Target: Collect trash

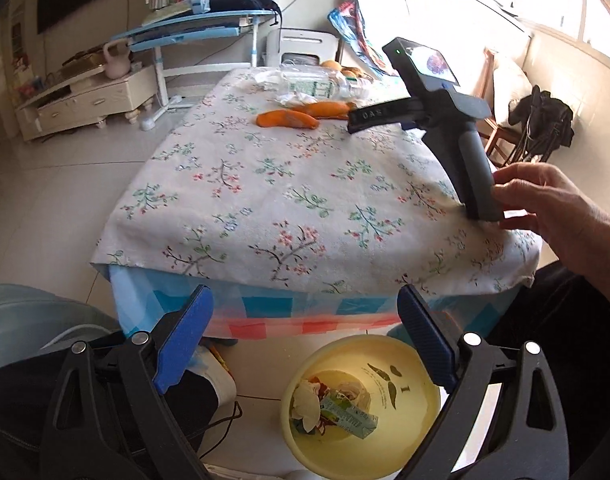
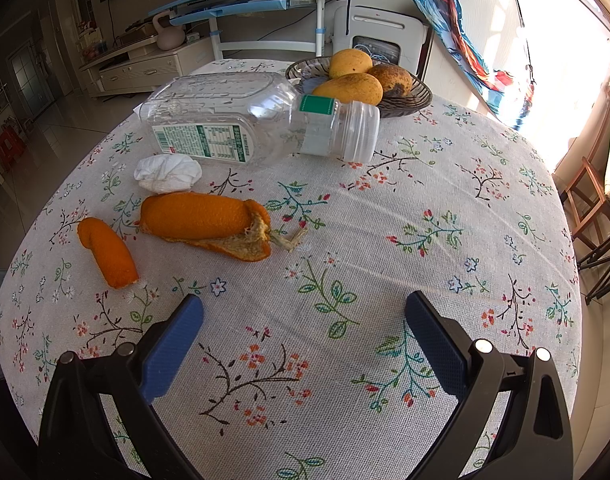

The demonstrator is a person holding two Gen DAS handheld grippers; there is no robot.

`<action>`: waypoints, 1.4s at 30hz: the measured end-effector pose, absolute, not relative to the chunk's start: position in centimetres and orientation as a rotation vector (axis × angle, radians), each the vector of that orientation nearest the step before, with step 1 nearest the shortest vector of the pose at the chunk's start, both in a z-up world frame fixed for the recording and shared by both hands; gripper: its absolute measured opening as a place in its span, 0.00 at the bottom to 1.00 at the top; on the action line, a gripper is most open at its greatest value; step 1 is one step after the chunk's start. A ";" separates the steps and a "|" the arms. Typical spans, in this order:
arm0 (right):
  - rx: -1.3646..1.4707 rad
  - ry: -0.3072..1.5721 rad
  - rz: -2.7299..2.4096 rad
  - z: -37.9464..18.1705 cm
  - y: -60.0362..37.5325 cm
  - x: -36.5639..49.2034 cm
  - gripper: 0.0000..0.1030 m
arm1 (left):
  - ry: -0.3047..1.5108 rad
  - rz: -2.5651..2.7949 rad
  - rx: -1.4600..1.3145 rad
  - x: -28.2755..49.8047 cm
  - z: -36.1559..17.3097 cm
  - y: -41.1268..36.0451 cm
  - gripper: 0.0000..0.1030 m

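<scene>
Both grippers, left [image 1: 305,336] and right [image 2: 305,344], gaped wide, empty. Beyond the right one, orange peels [image 2: 203,218], tissue [image 2: 167,174] (crumpled) and bottle [image 2: 241,120] lay on the tablecloth [image 2: 385,240].

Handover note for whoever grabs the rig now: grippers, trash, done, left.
Left gripper: open, empty, hovering over the yellow bin on the floor by the table's near edge.
Right gripper: open, empty, above the tablecloth.
Done: the bin already holds some wrappers and crumpled paper.
Left on the table: two orange peels, a tissue wad, a clear plastic bottle lying on its side.
The bowl of mangoes looks like food, not trash; probably leave it.
</scene>
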State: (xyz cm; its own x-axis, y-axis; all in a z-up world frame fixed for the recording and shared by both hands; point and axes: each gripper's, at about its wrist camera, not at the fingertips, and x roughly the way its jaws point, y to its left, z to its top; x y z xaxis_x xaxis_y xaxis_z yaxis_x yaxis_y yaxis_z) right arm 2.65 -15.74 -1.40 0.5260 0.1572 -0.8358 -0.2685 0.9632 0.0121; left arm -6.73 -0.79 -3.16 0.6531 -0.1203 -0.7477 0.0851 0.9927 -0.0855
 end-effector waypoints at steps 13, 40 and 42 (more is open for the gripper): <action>-0.122 0.985 0.256 -1.4 -15.8 2.6 0.93 | 0.775 -0.024 0.025 6.6 1.4 2.6 0.87; -0.171 1.034 0.345 -1.2 -15.3 2.2 0.94 | 0.942 -0.086 0.041 28.2 -6.4 -3.2 0.80; -0.173 1.035 0.350 -1.2 -15.4 2.4 0.93 | 0.973 -0.117 0.025 28.7 -7.2 -3.1 0.65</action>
State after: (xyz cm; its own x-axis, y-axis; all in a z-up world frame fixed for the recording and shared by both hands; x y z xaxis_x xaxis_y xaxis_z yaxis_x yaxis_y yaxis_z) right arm 2.39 -15.39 -1.24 0.4619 0.2023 -0.8636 -0.3635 0.9313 0.0237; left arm 28.65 -3.06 -7.19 0.5574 -0.0873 -0.8256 0.1102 0.9934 -0.0307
